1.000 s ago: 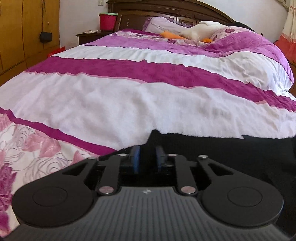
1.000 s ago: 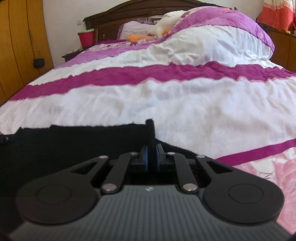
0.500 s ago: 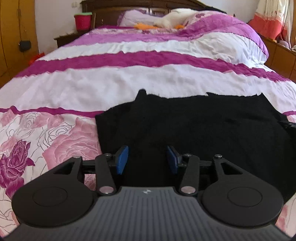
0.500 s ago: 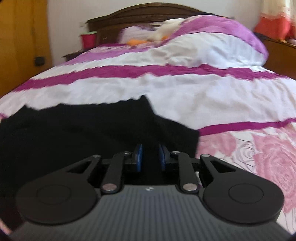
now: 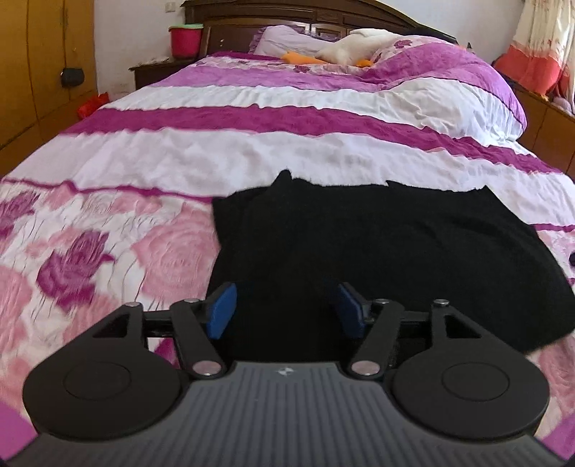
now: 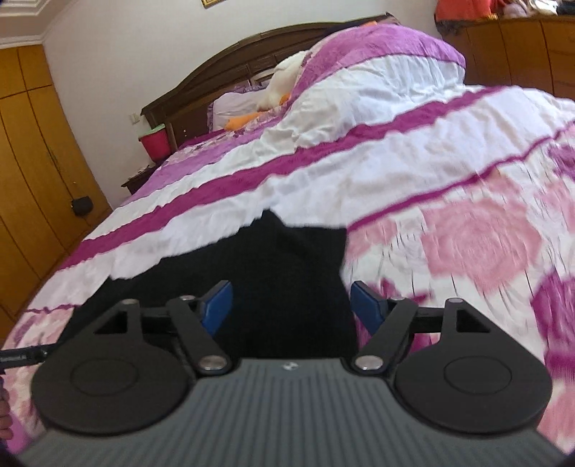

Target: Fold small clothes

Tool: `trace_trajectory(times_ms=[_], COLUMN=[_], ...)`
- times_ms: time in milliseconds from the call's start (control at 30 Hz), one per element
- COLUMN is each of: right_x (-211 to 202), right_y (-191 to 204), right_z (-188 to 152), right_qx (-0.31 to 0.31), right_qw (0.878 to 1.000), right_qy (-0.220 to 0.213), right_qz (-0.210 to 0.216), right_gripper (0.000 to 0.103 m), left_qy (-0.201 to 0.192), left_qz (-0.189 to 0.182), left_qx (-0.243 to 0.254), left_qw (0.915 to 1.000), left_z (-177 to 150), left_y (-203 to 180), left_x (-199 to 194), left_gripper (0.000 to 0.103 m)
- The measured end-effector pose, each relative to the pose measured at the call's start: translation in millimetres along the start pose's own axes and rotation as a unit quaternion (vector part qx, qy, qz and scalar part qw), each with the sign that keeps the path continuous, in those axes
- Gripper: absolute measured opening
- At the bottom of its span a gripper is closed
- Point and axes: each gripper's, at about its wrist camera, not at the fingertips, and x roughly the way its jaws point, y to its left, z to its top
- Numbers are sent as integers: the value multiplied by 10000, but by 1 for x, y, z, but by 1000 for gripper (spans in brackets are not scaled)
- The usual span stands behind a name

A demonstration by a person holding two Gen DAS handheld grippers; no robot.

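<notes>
A bed (image 5: pixel 287 158) covered in a quilt of white and magenta stripes, with pink roses toward the lower edge, fills most of both views. Its dark wooden headboard (image 5: pixel 294 14) runs across the top of the left wrist frame and sits upper centre in the right wrist frame, where the whole scene is tilted. Yellow-brown wardrobe doors (image 5: pixel 39 68) take up the upper left of each view. The black garment (image 5: pixel 388 258) lies spread flat on the quilt in the lower middle of the left wrist frame, its far edge on the white stripe and small peaks raised at both far corners; in the right wrist frame it occupies the lower left-centre, one pointed corner at the top. A white pillow or soft toy (image 5: pixel 359 48) rests near the headboard, beside something orange (image 5: pixel 298 57). A red bucket (image 5: pixel 185 41) stands on the nightstand at upper left. The left gripper (image 5: pixel 285 310) hangs over the garment's near edge, blue pads spread wide, gripping nothing. The right gripper (image 6: pixel 291 305) is likewise spread wide over the garment's right edge, empty.
</notes>
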Motion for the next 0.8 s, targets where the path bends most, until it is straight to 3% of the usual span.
trace_trajectory(times_ms=[167, 300, 433, 567, 667, 800], right_x=[-7, 0, -1, 3, 10, 19], right_y=[-6, -20, -15, -22, -23, -21], right_z=[-26, -54, -63, -57, -50, -51], right_qx=[404, 1386, 1192, 1421, 1414, 1580], right_qw=[9991, 9902, 9926, 9894, 9884, 9847], right_qy=[105, -6, -166, -39, 72, -74], right_qz=[39, 138, 151, 304, 556, 732], right_gripper=[75, 76, 77, 78, 84, 84], left_qy=[60, 297, 442, 419, 432, 436], left_qz=[159, 95, 204, 222, 222, 229], left_qx=[-30, -243, -366, -381, -387, -360], left_qw=[9999, 9992, 9981, 9981, 9981, 9981], left_z=[-14, -24, -30, -31, -31, -32], left_y=[3, 9, 9, 8, 8, 6], left_x=[-17, -11, -1, 0, 1, 4], left_gripper=[81, 85, 86, 88, 90, 92])
